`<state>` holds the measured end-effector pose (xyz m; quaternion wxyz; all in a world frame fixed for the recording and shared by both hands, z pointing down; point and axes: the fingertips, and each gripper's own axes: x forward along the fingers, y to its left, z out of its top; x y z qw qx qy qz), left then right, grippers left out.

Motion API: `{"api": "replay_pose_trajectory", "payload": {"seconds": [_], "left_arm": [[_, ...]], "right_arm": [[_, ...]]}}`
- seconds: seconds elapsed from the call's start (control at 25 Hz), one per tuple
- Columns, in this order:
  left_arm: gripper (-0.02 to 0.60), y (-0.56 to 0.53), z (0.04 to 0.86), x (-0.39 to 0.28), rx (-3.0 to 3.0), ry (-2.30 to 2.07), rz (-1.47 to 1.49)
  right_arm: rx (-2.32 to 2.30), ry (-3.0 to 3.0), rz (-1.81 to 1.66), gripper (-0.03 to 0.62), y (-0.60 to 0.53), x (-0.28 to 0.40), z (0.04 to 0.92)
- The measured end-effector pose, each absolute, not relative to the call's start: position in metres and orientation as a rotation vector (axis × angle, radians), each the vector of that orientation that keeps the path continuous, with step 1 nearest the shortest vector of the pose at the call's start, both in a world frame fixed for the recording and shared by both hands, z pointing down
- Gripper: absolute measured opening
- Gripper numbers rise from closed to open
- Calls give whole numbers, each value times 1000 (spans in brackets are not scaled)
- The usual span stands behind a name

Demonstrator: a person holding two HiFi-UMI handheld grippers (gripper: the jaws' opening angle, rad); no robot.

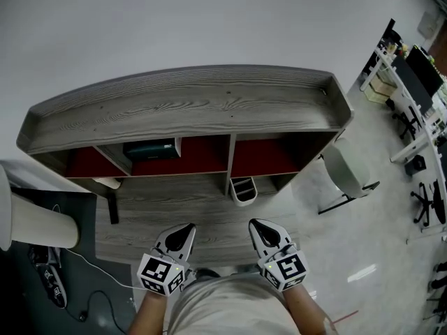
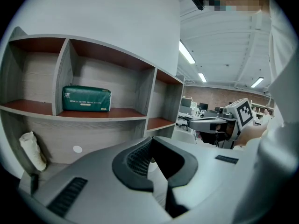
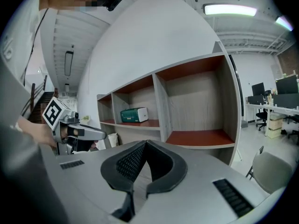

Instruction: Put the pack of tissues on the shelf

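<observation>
Tissue pack (image 1: 150,149) and tools well apart: nearest me, I hold the left gripper (image 1: 185,232) and right gripper (image 1: 260,229) side by side over the grey desk (image 1: 154,201), each with jaws pressed together on nothing. Farther off, the green pack lies on the red board in the middle compartment of the shelf (image 1: 188,103), toward the left end.

Looked like an open-plan office. Held rows of white desks (image 1: 412,125) with dark monitors (image 1: 424,68) and wheeled chairs (image 3: 261,118) off to the right. Showed strip lights (image 3: 229,9) overhead, a pale hard floor (image 1: 377,236), and a grey wood-grain desk (image 1: 174,211) with a shelf unit (image 1: 188,107) set against a plain white wall (image 1: 209,19).
</observation>
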<state>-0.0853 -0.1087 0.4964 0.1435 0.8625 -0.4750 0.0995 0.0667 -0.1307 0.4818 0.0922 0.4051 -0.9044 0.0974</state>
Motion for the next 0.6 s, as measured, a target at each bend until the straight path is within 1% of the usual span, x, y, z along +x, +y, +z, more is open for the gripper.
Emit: {"api": "replay_pose_trajectory", "payload": {"seconds": [0.6], "left_arm": [[14, -108, 499, -108, 2438, -1446, 283]], "right_arm": [[1194, -2689, 324, 26, -143, 53, 487]]}}
